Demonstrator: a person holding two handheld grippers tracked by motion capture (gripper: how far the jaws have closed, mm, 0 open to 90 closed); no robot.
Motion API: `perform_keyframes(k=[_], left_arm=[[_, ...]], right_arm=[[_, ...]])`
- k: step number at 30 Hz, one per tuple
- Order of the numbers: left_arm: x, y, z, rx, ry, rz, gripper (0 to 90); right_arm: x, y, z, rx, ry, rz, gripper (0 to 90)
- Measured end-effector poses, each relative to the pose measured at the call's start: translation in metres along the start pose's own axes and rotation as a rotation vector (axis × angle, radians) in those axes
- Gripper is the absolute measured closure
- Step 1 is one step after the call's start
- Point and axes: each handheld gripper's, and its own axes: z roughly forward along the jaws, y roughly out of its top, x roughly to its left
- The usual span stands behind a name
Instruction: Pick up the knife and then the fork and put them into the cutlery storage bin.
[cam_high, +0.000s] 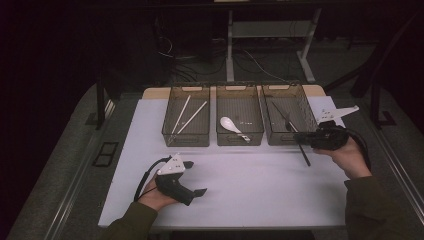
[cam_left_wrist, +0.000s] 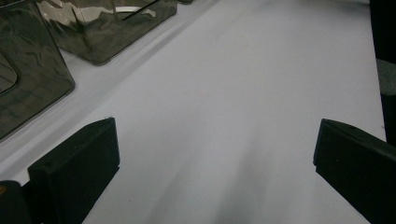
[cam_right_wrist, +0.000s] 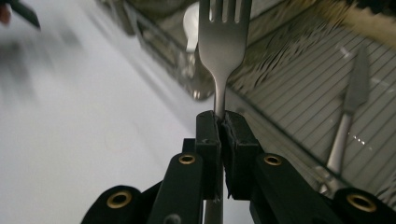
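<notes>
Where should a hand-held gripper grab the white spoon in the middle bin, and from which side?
Probably the handle, coming from straight above. The white spoon lies flat on the floor of the middle bin, its bowl toward the back left and its thin handle running toward the front right corner. The bin walls block a sideways approach, and the rounded bowl would likely slip, so set the jaws across the handle.

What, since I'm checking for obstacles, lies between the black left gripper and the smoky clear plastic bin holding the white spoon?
Nothing: in the high view, only bare white table separates the left gripper from that bin.
</notes>
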Motion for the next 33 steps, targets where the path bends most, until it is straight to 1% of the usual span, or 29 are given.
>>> perform_keyframes(k=[3,7,10,12,14,16,21,23,25,26,29,31,33], left_arm=[[0.0,0.0,0.0,-0.001,0.0,-0.002,0.0],[0.0,0.0,0.0,0.003,0.001,-0.002,0.0],[0.0,0.0,0.0,0.002,0.001,-0.002,0.0],[0.001,0.0,0.0,0.002,0.0,-0.003,0.0],[0.001,0.0,0.0,0.001,0.0,-0.002,0.0],[0.0,0.0,0.0,0.0,0.0,-0.003,0.0],[0.0,0.0,0.0,-0.002,-0.001,-0.004,0.0],[0.001,0.0,0.0,0.001,-0.002,-0.001,0.0],[0.001,0.0,0.0,0.003,-0.002,0.0,0.0],[0.001,0.0,-0.001,0.002,-0.002,0.0,0.0],[0.001,0.0,-0.001,-0.002,-0.002,-0.002,0.0],[0.001,0.0,0.0,-0.001,-0.002,0.0,0.0],[0.001,0.0,-0.001,0.001,-0.003,0.001,0.0]], right_arm=[[-0.003,0.004,-0.008,-0.065,-0.03,0.037,85.0],[-0.008,0.012,-0.016,-0.113,-0.074,0.064,85.0],[-0.012,0.022,-0.019,-0.13,-0.099,0.066,85.0],[-0.014,0.032,-0.022,-0.131,-0.133,0.068,85.0],[-0.017,0.041,-0.024,-0.137,-0.149,0.073,85.1],[-0.022,0.052,-0.027,-0.141,-0.177,0.072,85.0],[-0.035,0.069,-0.025,-0.139,-0.216,0.082,85.0],[-0.04,0.072,-0.022,-0.136,-0.227,0.095,85.0],[-0.045,0.074,-0.018,-0.141,-0.248,0.098,85.0],[-0.048,0.074,-0.016,-0.141,-0.244,0.107,85.0],[-0.055,0.073,-0.008,-0.145,-0.255,0.123,85.0],[-0.06,0.071,-0.001,-0.127,-0.272,0.133,85.0],[-0.063,0.069,0.005,-0.099,-0.291,0.129,85.0]])
